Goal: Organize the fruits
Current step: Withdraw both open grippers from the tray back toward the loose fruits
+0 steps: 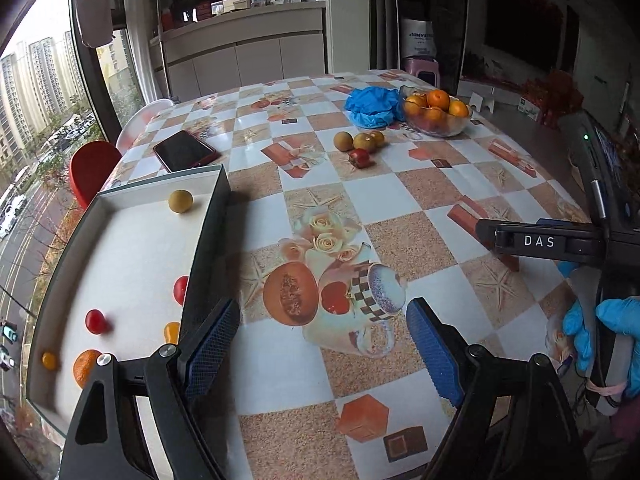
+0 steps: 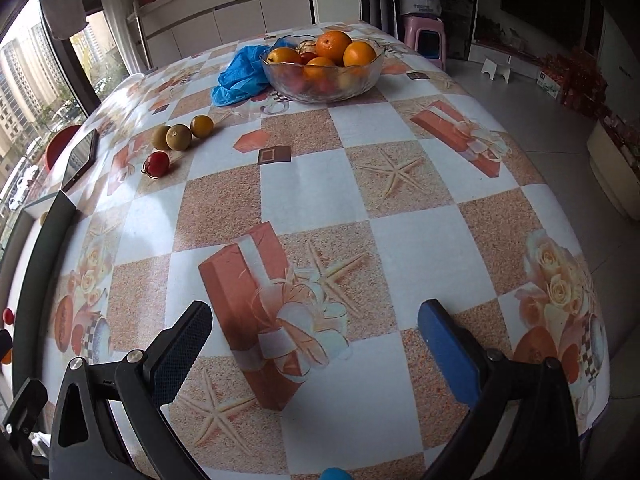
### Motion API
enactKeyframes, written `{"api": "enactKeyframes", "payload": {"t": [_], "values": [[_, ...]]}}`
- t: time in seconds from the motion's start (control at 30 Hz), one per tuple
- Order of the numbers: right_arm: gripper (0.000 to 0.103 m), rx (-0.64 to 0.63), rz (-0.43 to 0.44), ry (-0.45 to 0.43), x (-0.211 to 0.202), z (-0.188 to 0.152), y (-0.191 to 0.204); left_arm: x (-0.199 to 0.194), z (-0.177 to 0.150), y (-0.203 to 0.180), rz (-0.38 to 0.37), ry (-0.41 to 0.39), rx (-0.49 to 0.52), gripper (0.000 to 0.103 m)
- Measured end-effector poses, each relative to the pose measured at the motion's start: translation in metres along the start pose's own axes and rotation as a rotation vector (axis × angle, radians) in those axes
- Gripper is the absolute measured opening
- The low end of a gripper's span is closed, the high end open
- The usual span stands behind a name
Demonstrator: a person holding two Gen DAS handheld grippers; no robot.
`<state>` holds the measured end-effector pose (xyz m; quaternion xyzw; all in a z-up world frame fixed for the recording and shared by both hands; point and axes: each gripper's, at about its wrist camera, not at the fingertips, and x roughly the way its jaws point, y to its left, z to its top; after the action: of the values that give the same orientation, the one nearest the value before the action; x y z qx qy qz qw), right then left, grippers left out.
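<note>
A white box lid (image 1: 132, 248) lies on the table's left and holds several small fruits: a brownish one (image 1: 180, 201), red tomatoes (image 1: 95, 321), a yellow one (image 1: 49, 360) and an orange (image 1: 85, 366). Three brownish round fruits (image 1: 359, 141) (image 2: 178, 136) and a red fruit (image 1: 360, 158) (image 2: 157, 163) lie loose mid-table. A glass bowl (image 1: 438, 125) (image 2: 320, 92) of oranges stands at the far side. My left gripper (image 1: 324, 344) is open and empty just right of the box. My right gripper (image 2: 316, 344) is open and empty above the tablecloth; it shows in the left wrist view (image 1: 540, 242).
A dark phone (image 1: 184, 151) (image 2: 82, 156) lies behind the box. A blue plastic bag (image 1: 370, 106) (image 2: 240, 74) lies beside the bowl. A red chair (image 1: 90, 170) stands at the window side. The table edge falls away on the right (image 2: 560, 200).
</note>
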<state>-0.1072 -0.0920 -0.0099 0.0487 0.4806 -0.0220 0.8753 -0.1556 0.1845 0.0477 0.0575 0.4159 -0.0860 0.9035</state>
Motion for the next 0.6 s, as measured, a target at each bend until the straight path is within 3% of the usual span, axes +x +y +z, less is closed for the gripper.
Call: {"api": "enactKeyframes", "payload": {"t": [0.17, 0.6], "values": [[0.103, -0.045, -0.056, 0.008, 0.004, -0.001, 0.008, 0.001, 0.005, 0.004, 0.011, 0.017, -0.019, 0.086], [0.103, 0.036, -0.099, 0.088, 0.021, 0.034, -0.010, -0.012, 0.051, 0.014, -0.003, -0.006, -0.059, 0.086]]}}
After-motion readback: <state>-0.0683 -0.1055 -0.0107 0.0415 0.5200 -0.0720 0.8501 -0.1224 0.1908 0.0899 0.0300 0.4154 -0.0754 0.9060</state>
